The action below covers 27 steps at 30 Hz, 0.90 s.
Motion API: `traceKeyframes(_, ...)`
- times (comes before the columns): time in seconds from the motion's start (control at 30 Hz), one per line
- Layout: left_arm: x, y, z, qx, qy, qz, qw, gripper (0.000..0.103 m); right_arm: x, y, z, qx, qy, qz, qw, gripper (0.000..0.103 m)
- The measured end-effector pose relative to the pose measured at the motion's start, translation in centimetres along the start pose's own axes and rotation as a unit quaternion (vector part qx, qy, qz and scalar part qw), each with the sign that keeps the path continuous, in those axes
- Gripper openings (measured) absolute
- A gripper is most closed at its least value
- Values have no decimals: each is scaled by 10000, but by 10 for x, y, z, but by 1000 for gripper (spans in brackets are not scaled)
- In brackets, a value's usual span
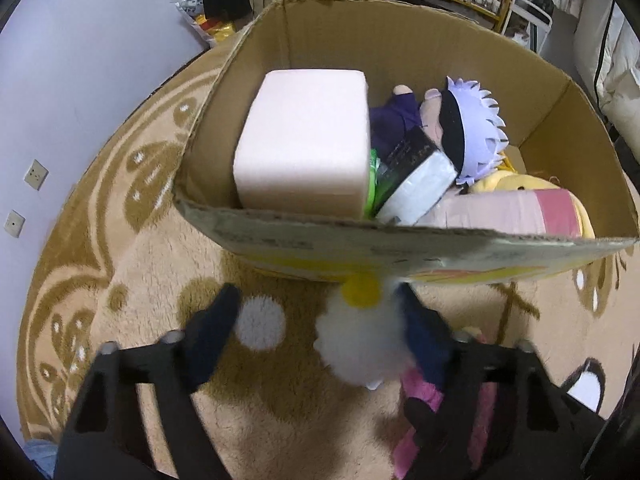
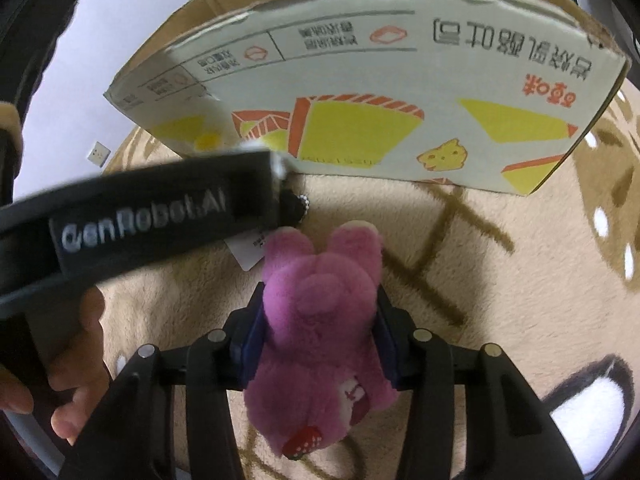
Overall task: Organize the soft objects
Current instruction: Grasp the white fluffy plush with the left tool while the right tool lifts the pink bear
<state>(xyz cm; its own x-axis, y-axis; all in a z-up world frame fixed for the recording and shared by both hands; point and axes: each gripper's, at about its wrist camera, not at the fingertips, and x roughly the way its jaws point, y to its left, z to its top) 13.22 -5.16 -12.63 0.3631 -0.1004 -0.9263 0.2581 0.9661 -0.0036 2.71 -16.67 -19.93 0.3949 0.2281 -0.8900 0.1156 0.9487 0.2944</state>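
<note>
Pink bear point(image 2: 320, 320) is sitting clamped between your right gripper point(image 2: 320, 316) jaws, long axis running along the fingers, head pointing to twelve o'clock at the cardboard box point(image 2: 360, 120). Your left gripper point(image 1: 320, 320) is hanging with jaws spread wide, a white fluffy toy point(image 1: 360, 340) resting against its right finger, not pinched. Box opening is lying up at twelve, already holding plush.
</note>
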Motion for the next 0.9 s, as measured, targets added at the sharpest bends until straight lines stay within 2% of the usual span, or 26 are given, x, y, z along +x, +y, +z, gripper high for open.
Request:
traceKeyframes(0.03,2,3,0,-69,48,-204,9998,49,1,0,0,51,3,6,10000,51)
traceKeyframes(0.07,4,4,1,-124,83,-366,9992,41,1,0,0,72,-2,-1,10000,51)
traceKeyframes(0.13,5,5,0,-194,131,-713,9972,17,1,0,1,39,-4,-41,10000,50)
traceKeyframes(0.2,2,3,0,-107,63,-652,9978,11,1,-1,0,42,-38,-57,10000,49)
traceKeyframes(0.27,-2,-1,-2,81,-38,-399,9992,9,0,-4,2,94,-97,-31,9999,48)
traceKeyframes(0.57,-27,0,-12,-38,-293,-200,9994,8,-28,-20,-3,392,-579,-120,9975,47)
traceKeyframes(0.9,-59,17,-24,-296,-712,-4,9970,8,-73,-19,-4,426,-1408,-95,9891,47)
